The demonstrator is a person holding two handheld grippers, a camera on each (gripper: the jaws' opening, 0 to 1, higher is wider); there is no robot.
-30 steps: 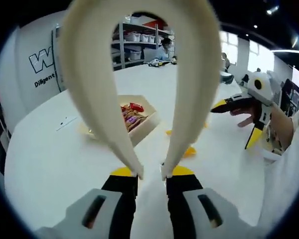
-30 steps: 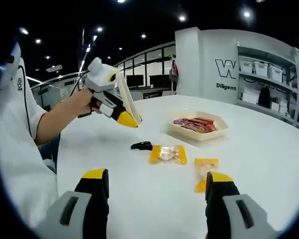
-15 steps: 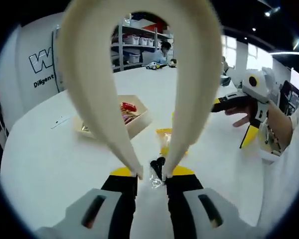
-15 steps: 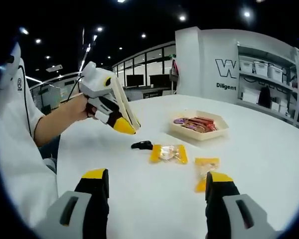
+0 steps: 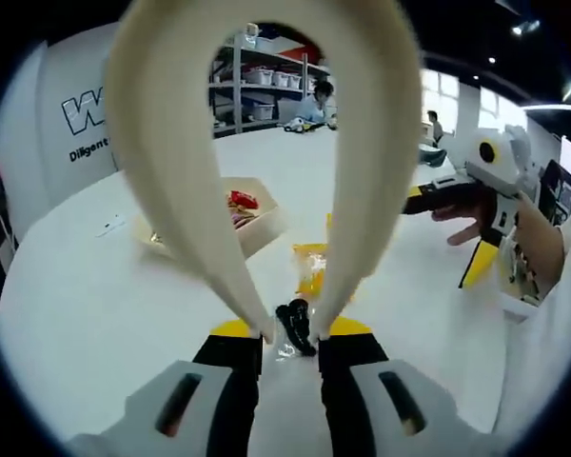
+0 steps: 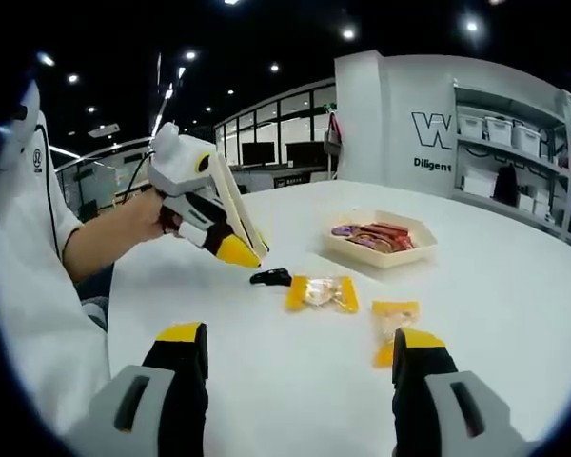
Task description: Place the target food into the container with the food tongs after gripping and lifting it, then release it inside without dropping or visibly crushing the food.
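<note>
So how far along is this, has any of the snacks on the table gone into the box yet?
The tray already holds several wrapped snacks. In hand: the left gripper clamps cream tongs, whose tips hover by the dark-wrapped candy, not yet gripping. Left: grip, lift, carry and release it. Two yellow packets also lie on the table. The right gripper waits open.

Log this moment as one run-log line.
left tool: holds tongs above black-wrapped candy | right tool: open, idle | tray: holds candies | stage: approach

Left claw (image 6: 240, 249) and tongs (image 6: 236, 205) have dropped toward black candy (image 6: 271, 277).
</note>
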